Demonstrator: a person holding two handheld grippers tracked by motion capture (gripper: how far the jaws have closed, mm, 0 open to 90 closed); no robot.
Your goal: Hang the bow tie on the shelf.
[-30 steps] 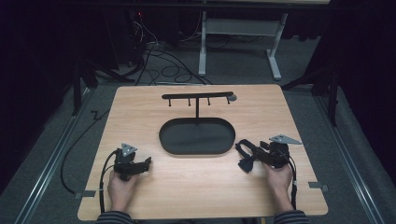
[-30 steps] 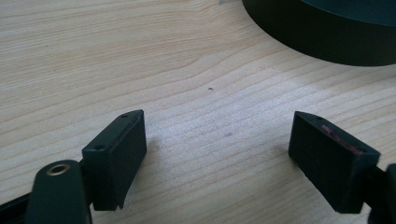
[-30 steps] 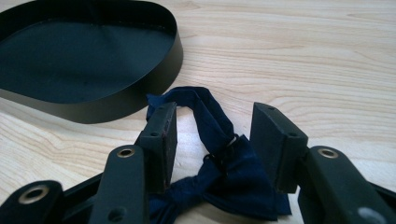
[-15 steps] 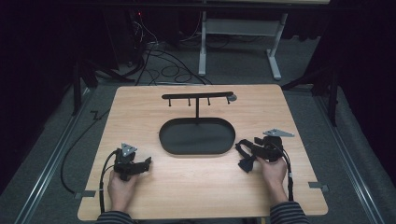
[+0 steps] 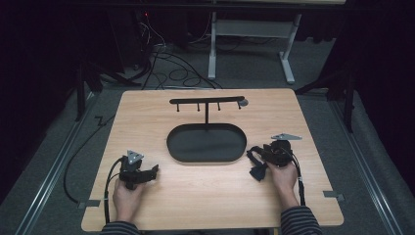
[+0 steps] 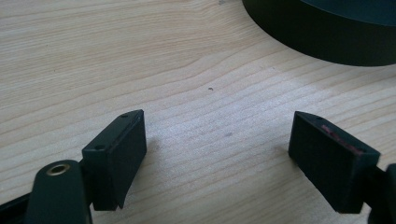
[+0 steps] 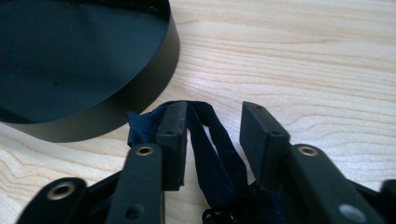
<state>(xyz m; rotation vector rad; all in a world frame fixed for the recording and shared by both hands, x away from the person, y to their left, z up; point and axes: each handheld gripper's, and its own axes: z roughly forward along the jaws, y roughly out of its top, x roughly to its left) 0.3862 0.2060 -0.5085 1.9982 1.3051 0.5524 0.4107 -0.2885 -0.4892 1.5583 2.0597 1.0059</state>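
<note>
Dark blue fabric strap (image 7: 219,154) sits between the right hand-held gripper's (image 7: 212,128) part-open jaws, looped over one jaw, just beside the black oval tray (image 5: 206,143) wall mid-table (image 5: 147,205). T-shaped hook stand (image 5: 207,104) rises behind the tray. Left hand-held gripper (image 6: 217,149) gapes empty over bare wood, near the front left edge.

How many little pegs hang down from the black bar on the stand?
4. They hang along the black bar: one near its left end, one left of the post, one right of it, one near the right end.
</note>
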